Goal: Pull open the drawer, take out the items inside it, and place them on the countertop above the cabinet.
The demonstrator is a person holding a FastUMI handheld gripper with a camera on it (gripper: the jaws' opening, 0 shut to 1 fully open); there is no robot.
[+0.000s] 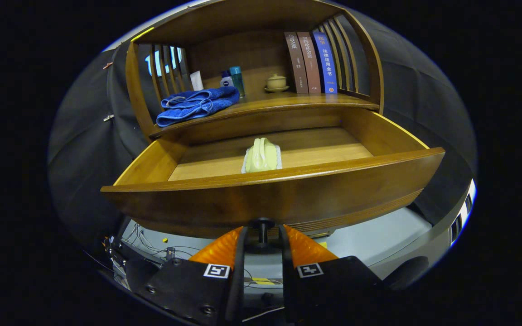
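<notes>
The wooden drawer [288,194] stands pulled far out of the cabinet, just ahead of my fingers. Inside it, near the front wall, lies a pale green folded item [261,155] on a white base. The drawer's dark knob [263,225] sits between the tips of my gripper [263,235]. Its fingers [224,246] flank the knob closely, with a thin gap on each side. Above the drawer is the countertop [288,103], where a folded blue towel [197,104] lies at the left.
On the countertop stand two small bottles [233,79], a white tube [196,80], a lidded teacup on a saucer [276,82] and three upright books [311,62], under a shelf with slatted sides. Loose cables [152,246] and a grey surface [379,235] lie below the drawer.
</notes>
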